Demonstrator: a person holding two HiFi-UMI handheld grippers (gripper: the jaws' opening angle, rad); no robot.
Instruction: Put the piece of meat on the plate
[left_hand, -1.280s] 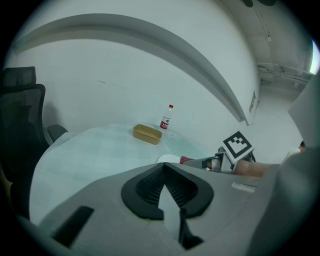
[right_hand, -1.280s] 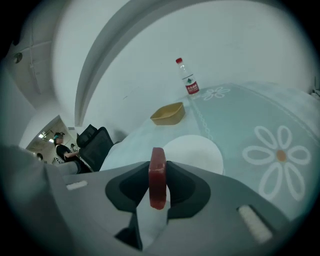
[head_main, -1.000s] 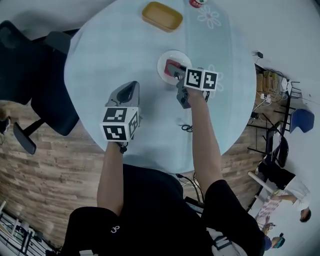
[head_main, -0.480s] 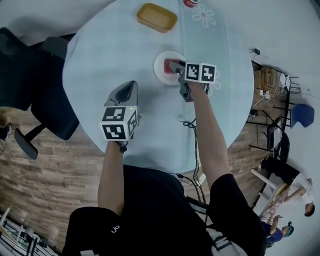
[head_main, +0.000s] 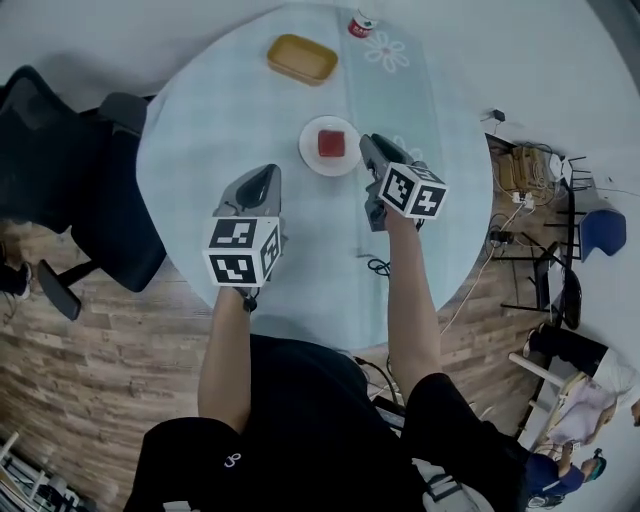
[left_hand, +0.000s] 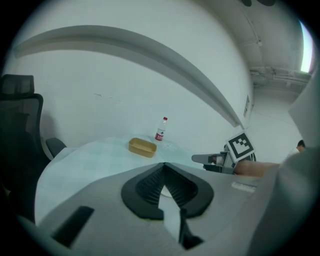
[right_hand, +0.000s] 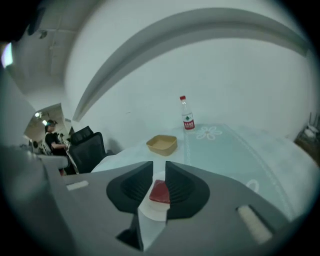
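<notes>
I can read no words or numbers anywhere from here. The clear plastic bottle with a red cap (right_hand: 187, 115) carries a red-and-white label (right_hand: 188, 121), but its print is too small for me to make out. The white cube (head_main: 243, 250) on my left gripper (head_main: 264, 178) and the matching cube (head_main: 413, 190) on my right gripper (head_main: 368, 143) bear only black-and-white square marker patterns, no letters.

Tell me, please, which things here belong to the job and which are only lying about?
Job: piece of meat; white plate, the meat lying on it.
Lying about: yellow tray; bottle; black chair.
</notes>
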